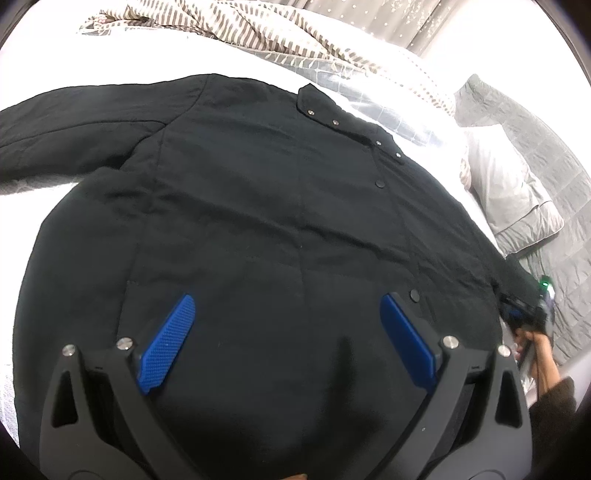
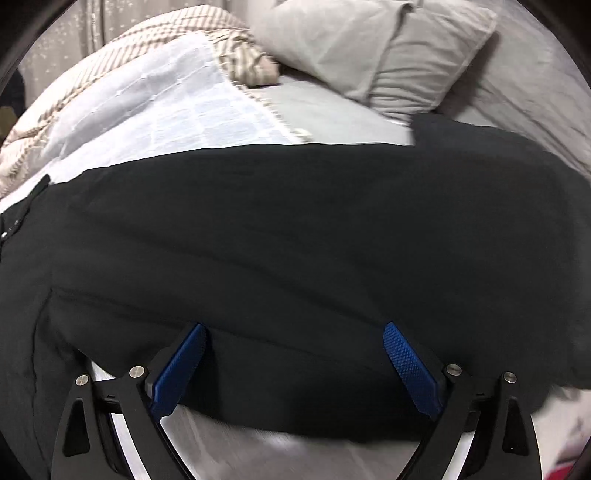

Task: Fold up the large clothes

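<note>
The left claw (image 1: 286, 321) hangs with its blue pads spread wide over the black jacket (image 1: 258, 221), gripping nothing. The right claw (image 2: 295, 354) also stands wide apart, low over a jacket sleeve, its pads not pressing the cloth. The jacket lies flat, front up, on a bed (image 1: 37, 206) with a white sheet. Behind it are a rumpled striped blanket (image 1: 236, 29), grey pillows (image 2: 369, 48) on a grey quilted cover, and a pale speckled curtain (image 1: 406, 18).
</note>
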### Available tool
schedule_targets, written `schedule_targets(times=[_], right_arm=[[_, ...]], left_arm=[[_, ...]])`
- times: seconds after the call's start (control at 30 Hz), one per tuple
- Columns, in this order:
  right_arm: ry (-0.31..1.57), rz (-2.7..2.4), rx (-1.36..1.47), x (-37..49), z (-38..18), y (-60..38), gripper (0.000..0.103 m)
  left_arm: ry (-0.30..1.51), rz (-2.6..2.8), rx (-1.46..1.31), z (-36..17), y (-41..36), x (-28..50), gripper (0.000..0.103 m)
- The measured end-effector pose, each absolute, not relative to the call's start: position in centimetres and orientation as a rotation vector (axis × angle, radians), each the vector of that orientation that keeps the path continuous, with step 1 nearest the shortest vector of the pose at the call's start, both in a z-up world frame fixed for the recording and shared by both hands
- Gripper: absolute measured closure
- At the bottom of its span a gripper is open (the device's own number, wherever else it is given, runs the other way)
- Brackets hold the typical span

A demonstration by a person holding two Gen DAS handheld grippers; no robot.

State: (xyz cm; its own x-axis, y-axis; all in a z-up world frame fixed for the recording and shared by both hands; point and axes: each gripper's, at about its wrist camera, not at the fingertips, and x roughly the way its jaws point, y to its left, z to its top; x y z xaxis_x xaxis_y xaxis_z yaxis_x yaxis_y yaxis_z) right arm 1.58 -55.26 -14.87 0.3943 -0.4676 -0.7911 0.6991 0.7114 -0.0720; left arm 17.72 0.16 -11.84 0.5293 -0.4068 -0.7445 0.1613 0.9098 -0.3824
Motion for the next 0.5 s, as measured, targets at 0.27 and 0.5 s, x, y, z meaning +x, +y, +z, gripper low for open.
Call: schedule_targets(times=[0.27,0.5], right_arm=[[0.811,-0.381,0.243,0.0,-11.5,-43.7,0.005],[0.890,-0.234,0.197,-1.5,-18.1,-39.5,0.004]], left_arm=[[0.947,-0.331,-0.143,-13.0,-1.7,17.4,0.003],[0.927,-0.330,-0.016,-14.4,-2.4,16.5,0.002]])
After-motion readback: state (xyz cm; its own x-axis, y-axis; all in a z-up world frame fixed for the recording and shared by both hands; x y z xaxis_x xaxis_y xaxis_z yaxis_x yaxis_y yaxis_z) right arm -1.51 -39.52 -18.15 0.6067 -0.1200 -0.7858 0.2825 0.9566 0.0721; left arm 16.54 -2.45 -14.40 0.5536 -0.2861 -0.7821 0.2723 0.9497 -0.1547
